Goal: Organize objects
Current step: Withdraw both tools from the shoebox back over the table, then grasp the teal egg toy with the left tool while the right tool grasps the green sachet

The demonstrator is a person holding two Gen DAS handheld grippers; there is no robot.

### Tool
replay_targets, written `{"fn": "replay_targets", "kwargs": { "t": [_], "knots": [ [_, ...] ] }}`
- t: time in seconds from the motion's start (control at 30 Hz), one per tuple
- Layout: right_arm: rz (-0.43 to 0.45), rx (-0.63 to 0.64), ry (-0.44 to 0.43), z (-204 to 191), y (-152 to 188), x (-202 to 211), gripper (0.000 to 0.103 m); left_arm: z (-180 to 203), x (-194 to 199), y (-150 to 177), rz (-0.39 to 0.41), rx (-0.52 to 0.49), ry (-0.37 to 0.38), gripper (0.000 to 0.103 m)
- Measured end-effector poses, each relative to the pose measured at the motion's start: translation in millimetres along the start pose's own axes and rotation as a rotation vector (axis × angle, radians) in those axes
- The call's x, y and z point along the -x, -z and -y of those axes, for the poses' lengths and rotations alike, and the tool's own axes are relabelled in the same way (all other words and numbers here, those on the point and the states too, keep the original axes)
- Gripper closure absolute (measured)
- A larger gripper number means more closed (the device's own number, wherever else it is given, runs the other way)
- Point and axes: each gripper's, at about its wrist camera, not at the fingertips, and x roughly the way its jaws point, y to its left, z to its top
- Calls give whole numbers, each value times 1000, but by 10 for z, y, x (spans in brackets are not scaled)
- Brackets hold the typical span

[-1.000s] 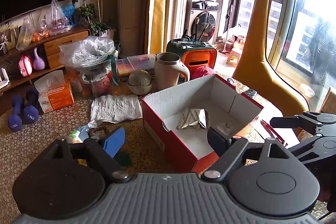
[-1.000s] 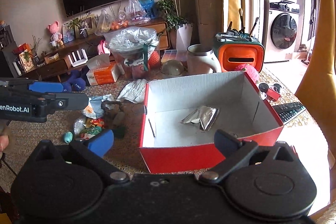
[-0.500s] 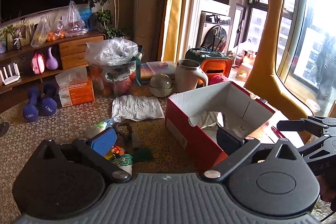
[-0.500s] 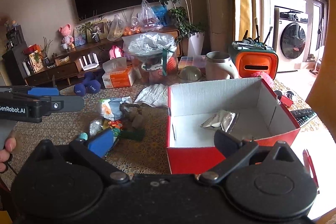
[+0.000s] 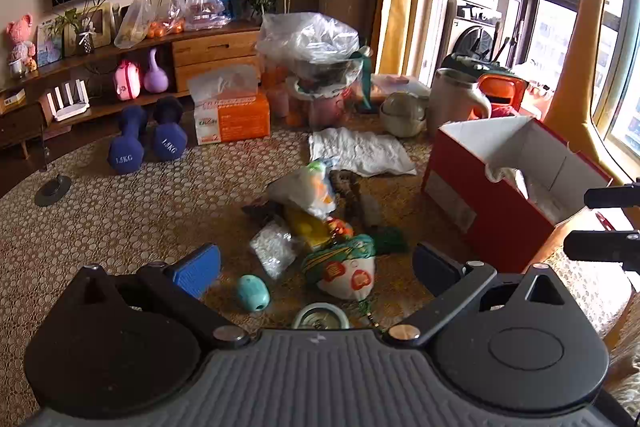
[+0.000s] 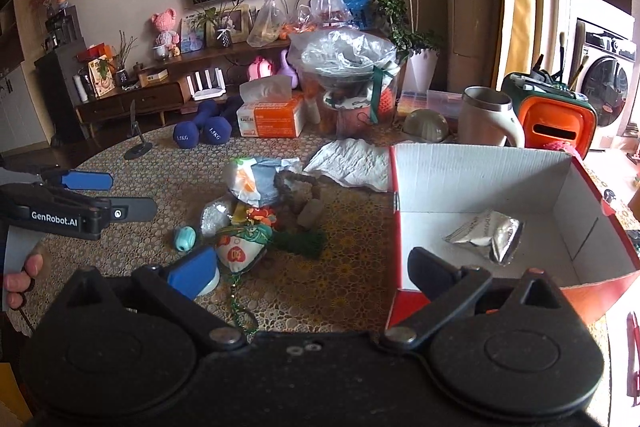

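A pile of small items lies on the patterned table: a white-and-green pouch (image 5: 344, 267) (image 6: 240, 251), a teal egg-shaped piece (image 5: 252, 293) (image 6: 185, 238), a bag of white beads (image 5: 274, 247) and a snack packet (image 5: 304, 187) (image 6: 248, 179). My left gripper (image 5: 316, 267) hangs open and wide over the near end of the pile, holding nothing; it also shows at the left of the right wrist view (image 6: 80, 199). The red box (image 5: 500, 219) (image 6: 480, 171) stands on the right with a silver foil packet (image 6: 492, 233) inside. My right gripper (image 6: 312, 273) is open and empty, by the box's near left corner.
Behind the pile lie a crumpled white cloth (image 5: 360, 151), an orange tissue box (image 5: 230, 111), two blue dumbbells (image 5: 148, 143), a plastic-covered bowl (image 5: 316, 67) and a cream mug (image 5: 456, 103). A small black stand (image 6: 136, 143) sits at the far left. A round metal piece (image 5: 320, 319) lies under my left gripper.
Both grippers have swung left and down, away from the box and toward the pile. The left jaws stand wider than a second ago. The foil packet stays in the box.
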Motion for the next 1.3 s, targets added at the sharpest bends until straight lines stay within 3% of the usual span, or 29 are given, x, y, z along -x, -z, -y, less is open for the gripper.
{"fn": "replay_targets", "kwargs": {
  "t": [0.3,0.63,1.0,1.17,1.3],
  "knots": [
    [-65,67,-40,-263,13,-551,1,-301,-465,322,-36,-32,-46,0],
    [-131,49,-49,-361,39,-1192,1,-456,-873,470,-58,14,-98,0],
    [-206,-71,-68,-405,-20,-1758,3,-502,-1093,487,-66,34,-104,2],
    [-234,-108,-75,-420,-17,-1923,7,-506,-1149,487,-79,37,-93,19],
    [-252,-116,-78,-446,-15,-2020,10,-487,-1173,491,-90,30,-74,39]
  ]
}}
